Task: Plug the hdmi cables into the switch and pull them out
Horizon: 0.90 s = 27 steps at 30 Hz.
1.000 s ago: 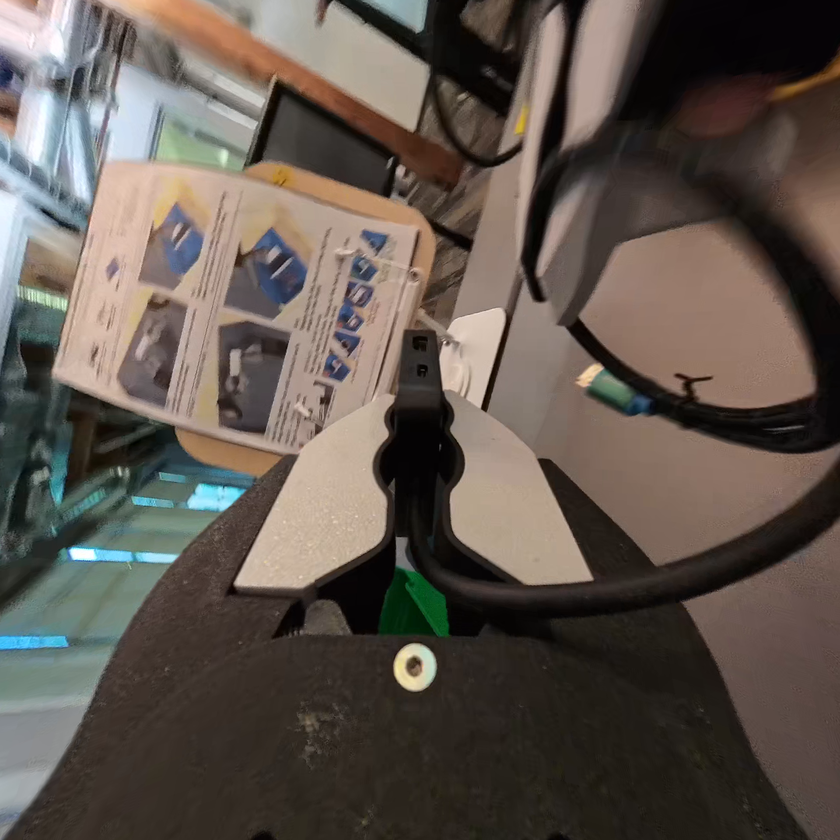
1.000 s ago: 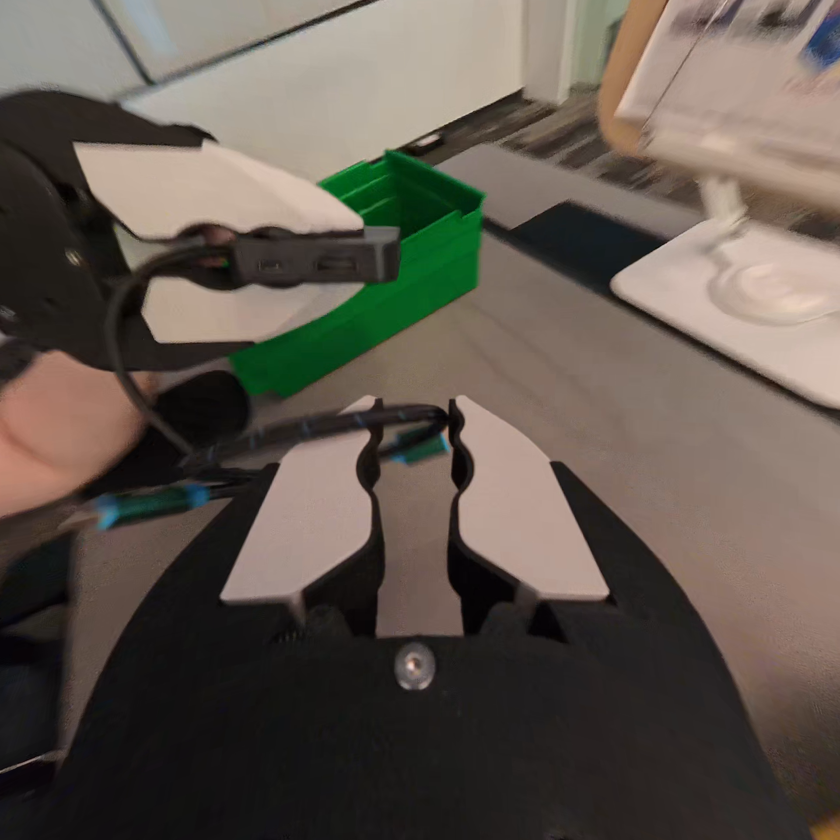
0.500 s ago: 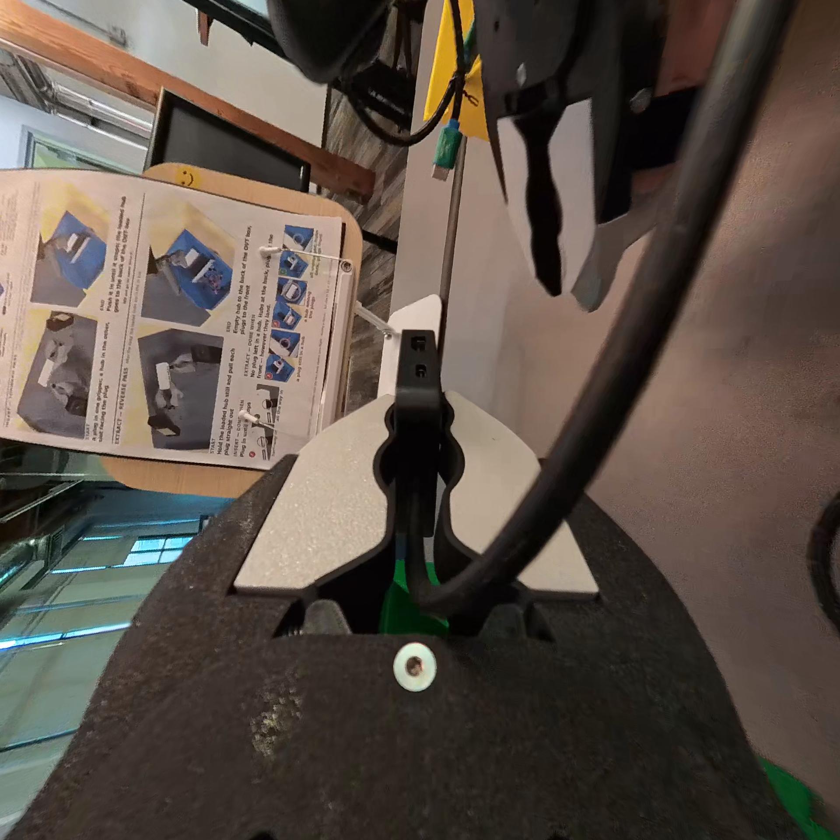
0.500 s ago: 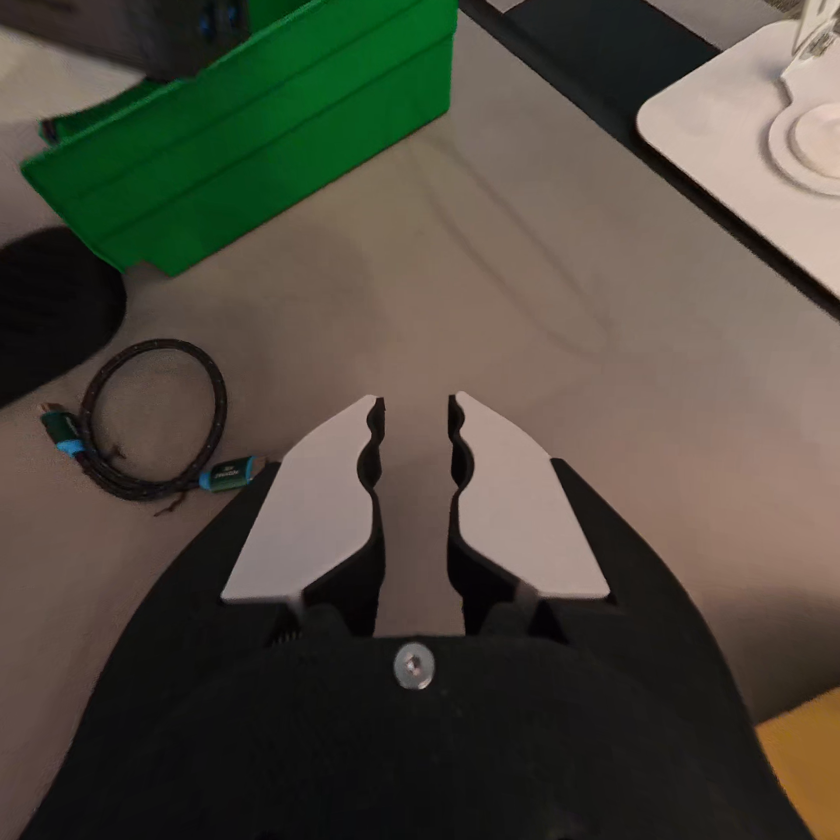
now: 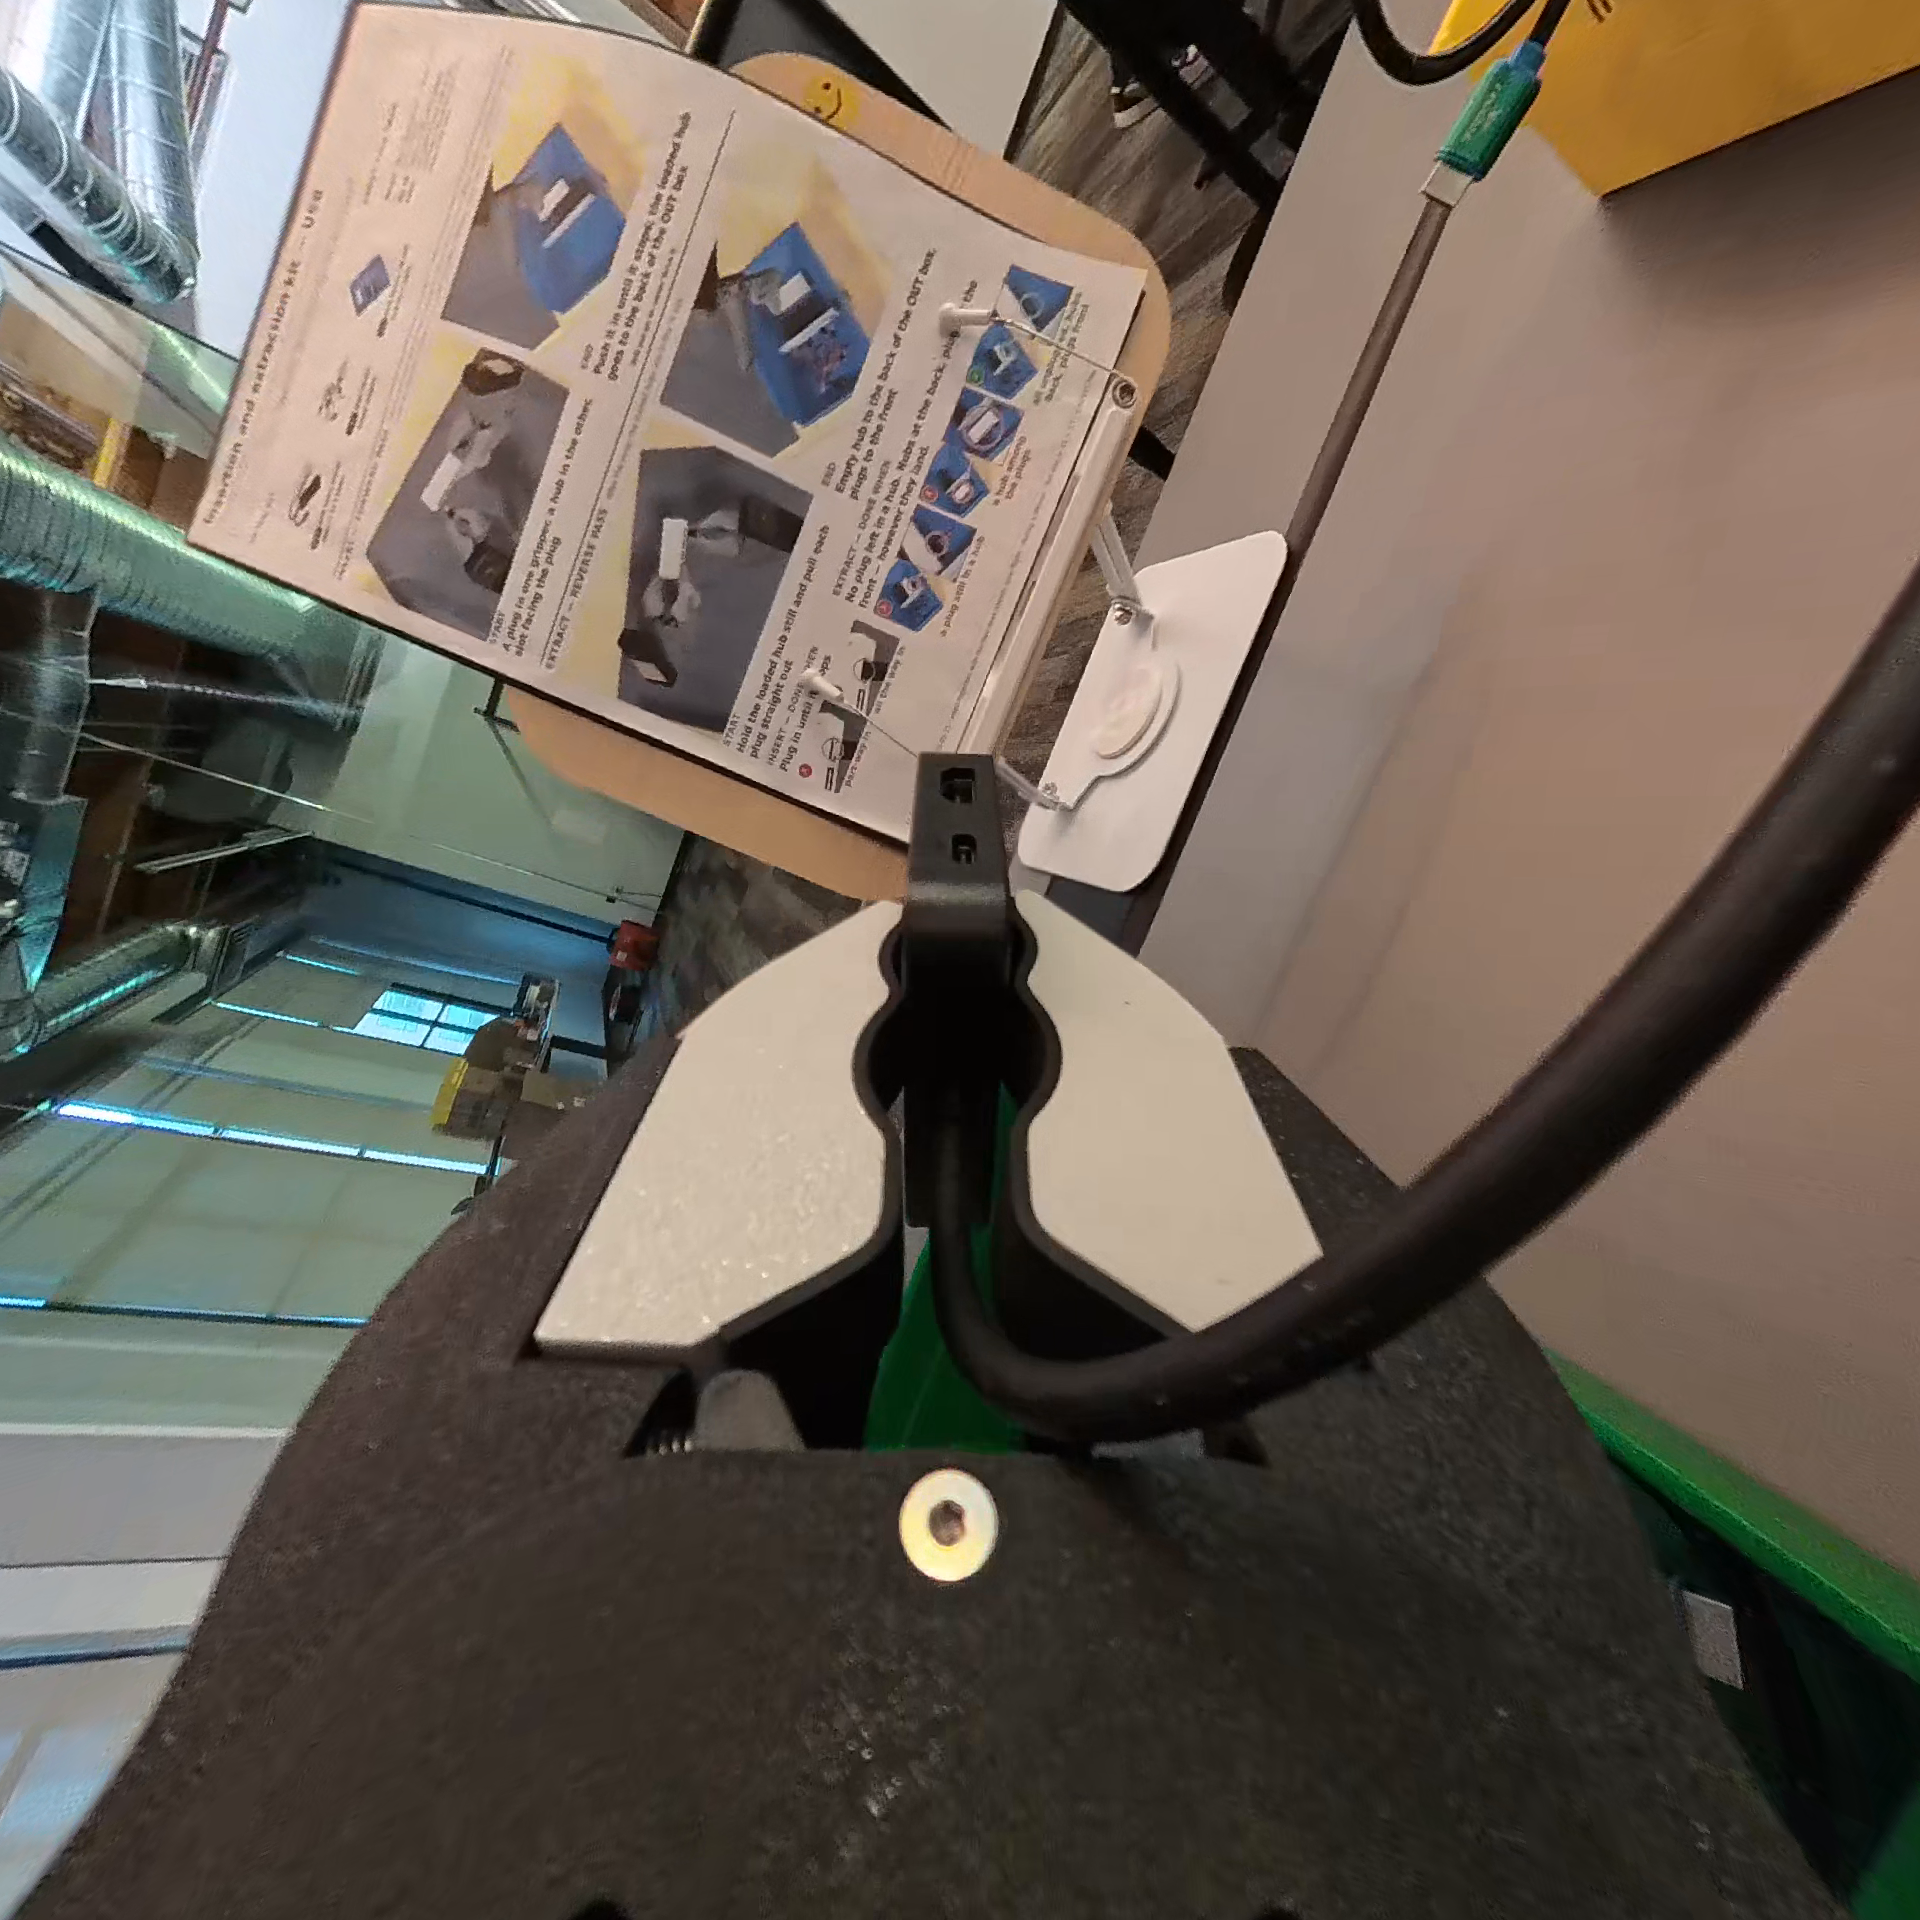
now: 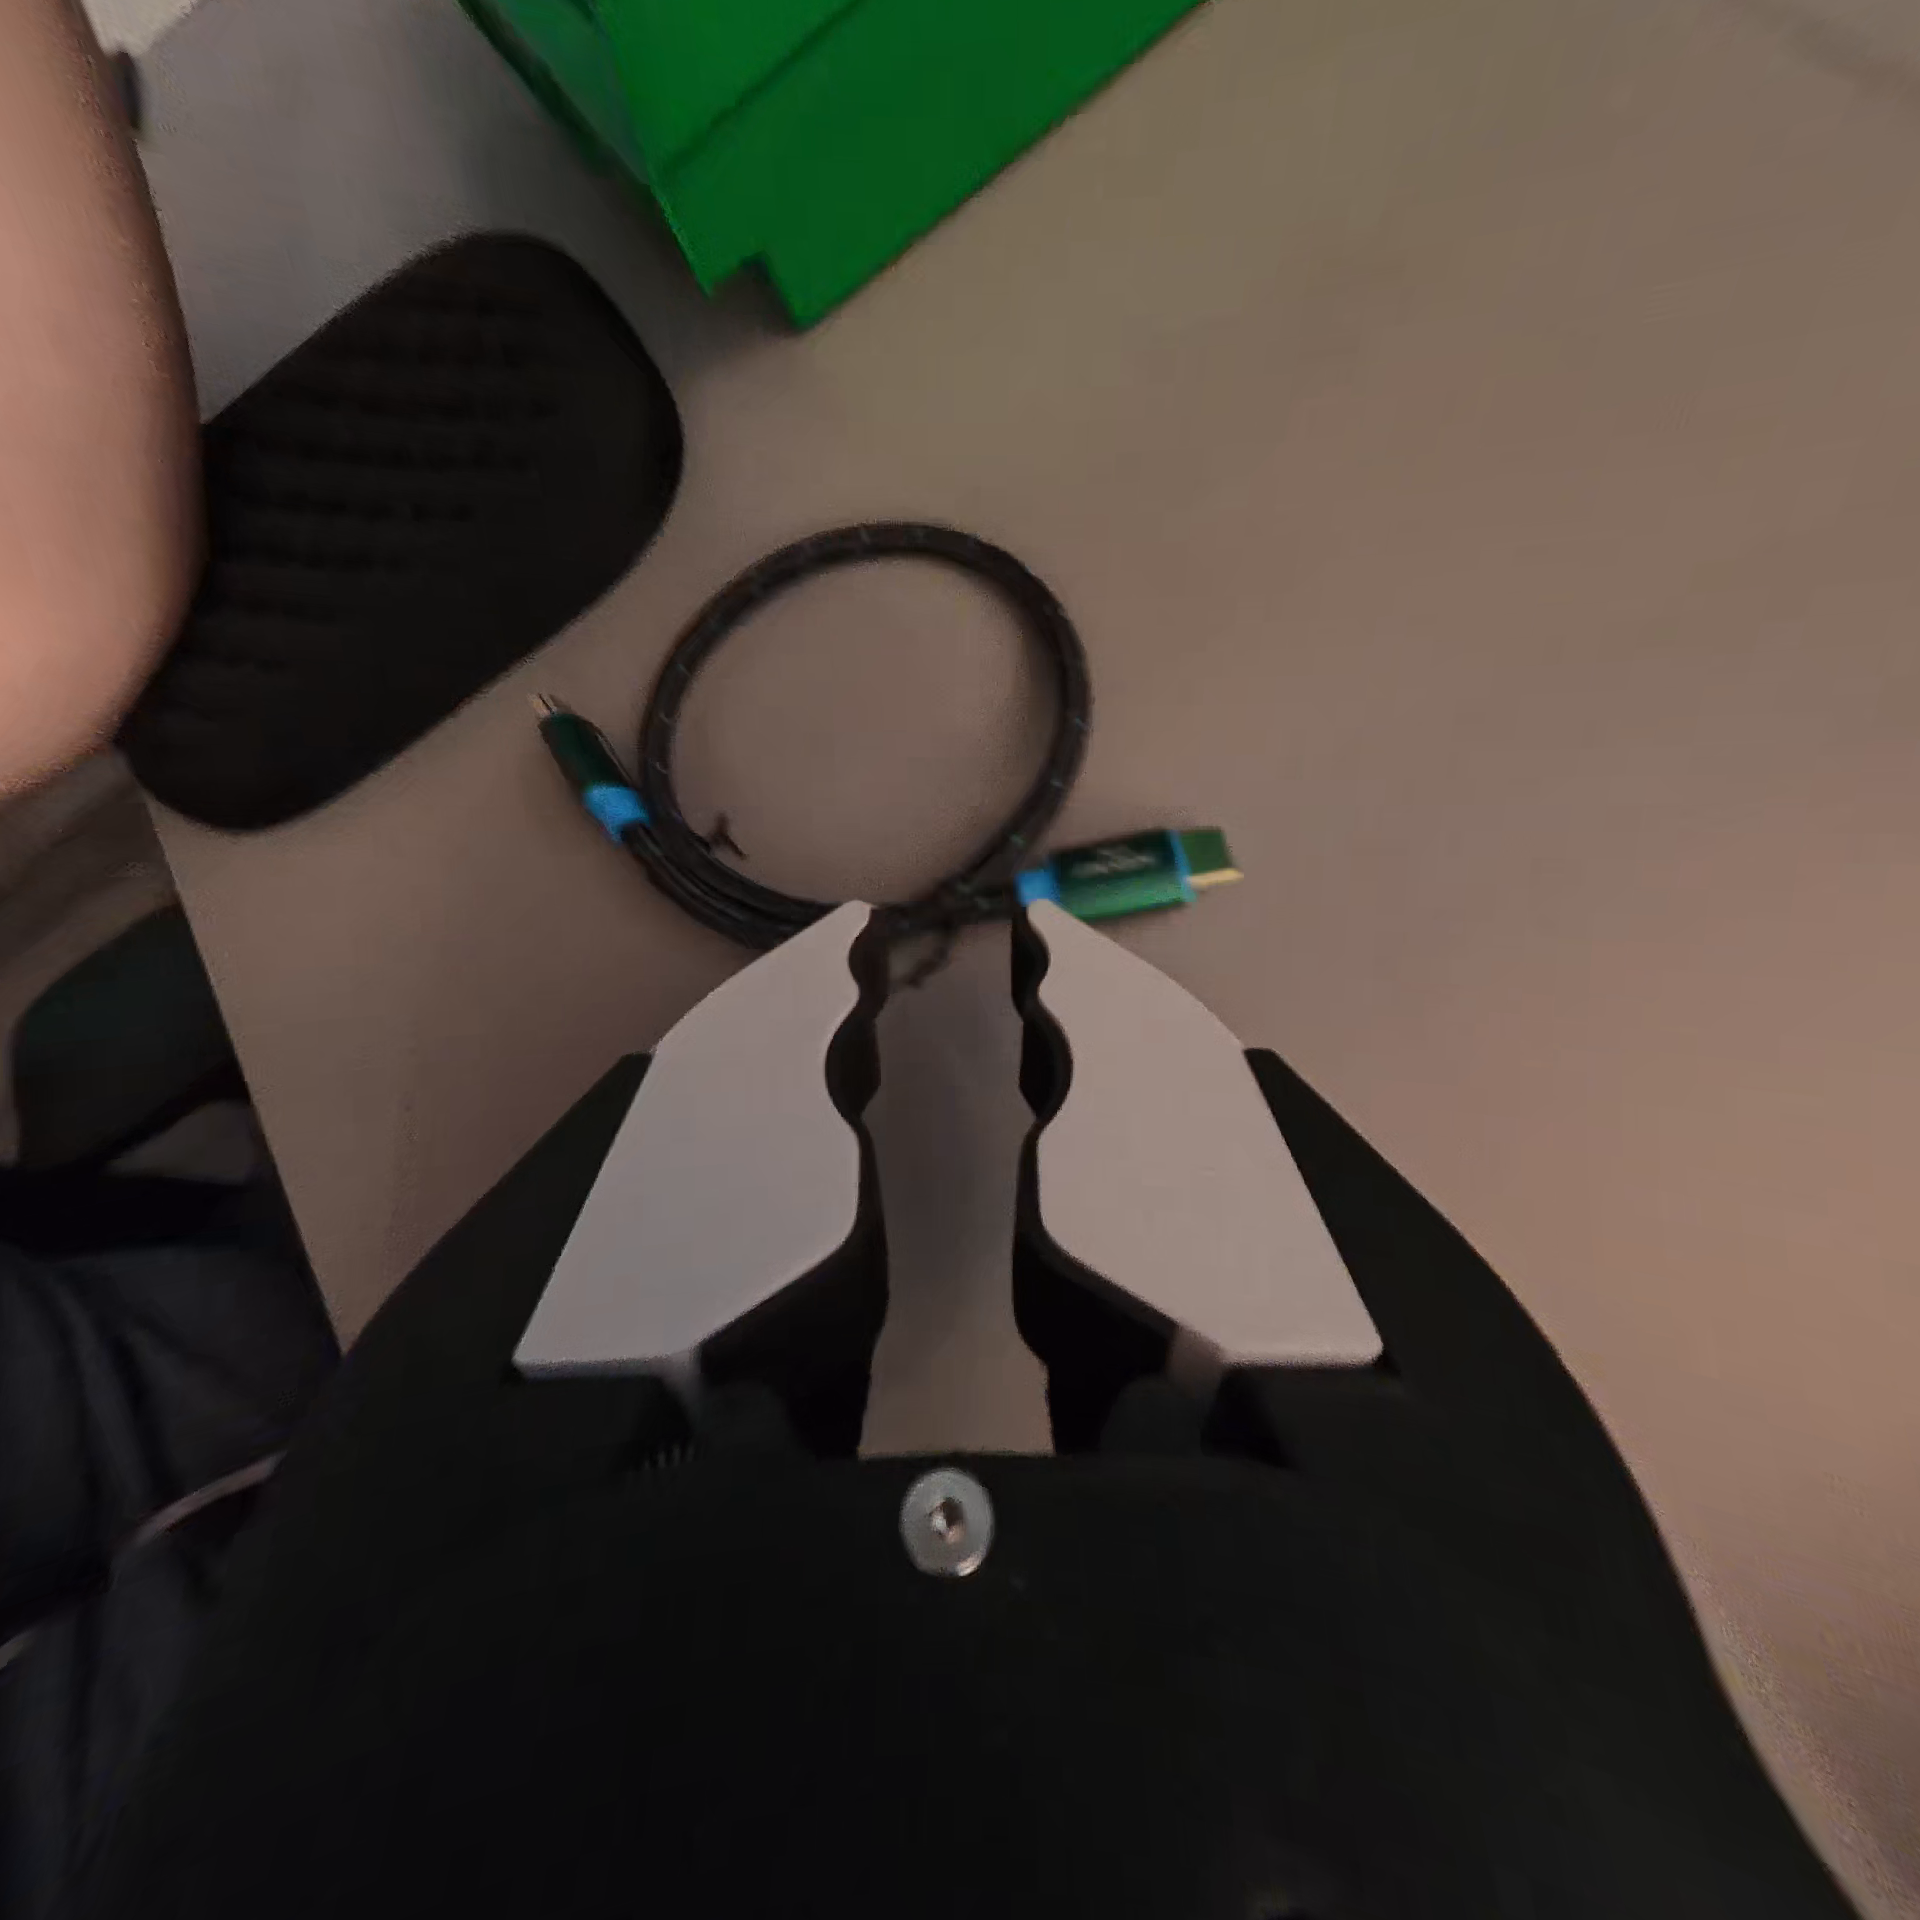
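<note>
Over on the left, the left gripper is pinched tight on the black switch, a slim block standing up out of the fingertips with two small ports showing on its upper face. Its thick black cord drops back between the fingers, then sweeps out and up to the right in a wide curve. Behind the switch an instruction sheet is clipped to a tan board on a white stand. A green-tipped plug hangs at the top right, in front of a yellow box. Part of a green bin shows low on the right.

Moving right, the right gripper hangs over the grey table with its fingers spread and nothing between them. Just past the fingertips lies a coiled hdmi cable, braided black, tied in a loop. One green plug with a blue collar points up and left; the other lies flat just beyond the right fingertip, gold end pointing right. A black mesh pad sits left of the coil, and the bin is beyond it. A person's arm fills the left edge.
</note>
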Tool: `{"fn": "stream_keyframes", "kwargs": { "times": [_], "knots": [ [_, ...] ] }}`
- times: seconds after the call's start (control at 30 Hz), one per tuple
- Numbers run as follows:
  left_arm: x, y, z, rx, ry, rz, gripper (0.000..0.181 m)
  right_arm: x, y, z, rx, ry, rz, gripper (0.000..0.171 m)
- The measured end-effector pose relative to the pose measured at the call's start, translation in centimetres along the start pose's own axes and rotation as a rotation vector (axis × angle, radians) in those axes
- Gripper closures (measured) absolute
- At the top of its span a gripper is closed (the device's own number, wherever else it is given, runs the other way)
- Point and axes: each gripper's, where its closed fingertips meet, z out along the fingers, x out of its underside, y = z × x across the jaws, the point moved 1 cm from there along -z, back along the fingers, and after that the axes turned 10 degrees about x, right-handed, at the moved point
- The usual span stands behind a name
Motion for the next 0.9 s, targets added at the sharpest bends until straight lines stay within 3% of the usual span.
{"fn": "stream_keyframes", "kwargs": {
  "times": [0.2,0.3,0.37,0.47,0.67,0.8,0.9],
  "knots": [
    [-1.1,0.0,-0.7,-0.005,-0.034,0.002,0.168,-0.2,4.6,2.3,0.209,-0.023,-0.189,0.149],
    [-1.9,-0.2,-1.0,0.0,-0.054,0.017,0.168,0.6,4.6,2.9,0.266,0.033,-0.306,0.159],
    [-2.4,-0.4,-1.1,0.005,-0.069,0.026,0.168,1.8,3.6,2.2,0.258,0.112,-0.4,0.164],
    [-2.9,-0.6,-1.4,0.008,-0.084,0.032,0.168,2.8,-1.3,-0.5,0.381,0.213,-0.498,0.162],
    [-3.0,-0.3,-1.5,0.003,-0.096,0.021,0.168,1.9,-6.5,-4.0,0.556,0.15,-0.244,0.149],
    [-2.5,-0.1,-1.5,-0.004,-0.076,0.017,0.168,3.6,-7.0,-3.1,0.57,0.169,-0.099,0.136],
    [-2.5,-0.2,-1.5,0.005,-0.087,0.012,0.168,4.8,-8.4,-2.8,0.62,0.192,-0.085,0.139]
  ]
}}
